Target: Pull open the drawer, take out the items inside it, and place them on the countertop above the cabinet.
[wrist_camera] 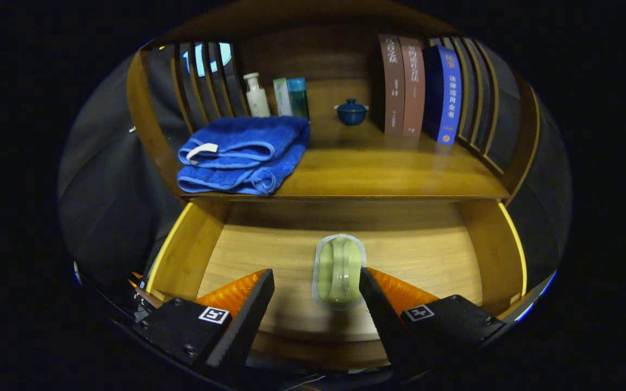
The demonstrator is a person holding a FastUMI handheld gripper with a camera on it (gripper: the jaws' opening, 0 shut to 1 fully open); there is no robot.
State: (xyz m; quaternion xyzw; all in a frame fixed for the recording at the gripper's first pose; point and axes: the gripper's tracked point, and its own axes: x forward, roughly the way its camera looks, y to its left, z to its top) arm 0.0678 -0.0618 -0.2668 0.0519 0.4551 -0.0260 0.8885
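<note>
Gripper (317, 282) wide open, straddling pale green sealed plastic packet (339, 270) on floor of open bamboo drawer (182, 255), right finger touching; risk of nudging it aside if closed off-centre.

The gripper view looks forward and slightly downward along the gripper (315, 285) fingers, from close above the open bamboo drawer (269, 250), facing the wooden countertop (378, 168) across the frame's middle.
</note>
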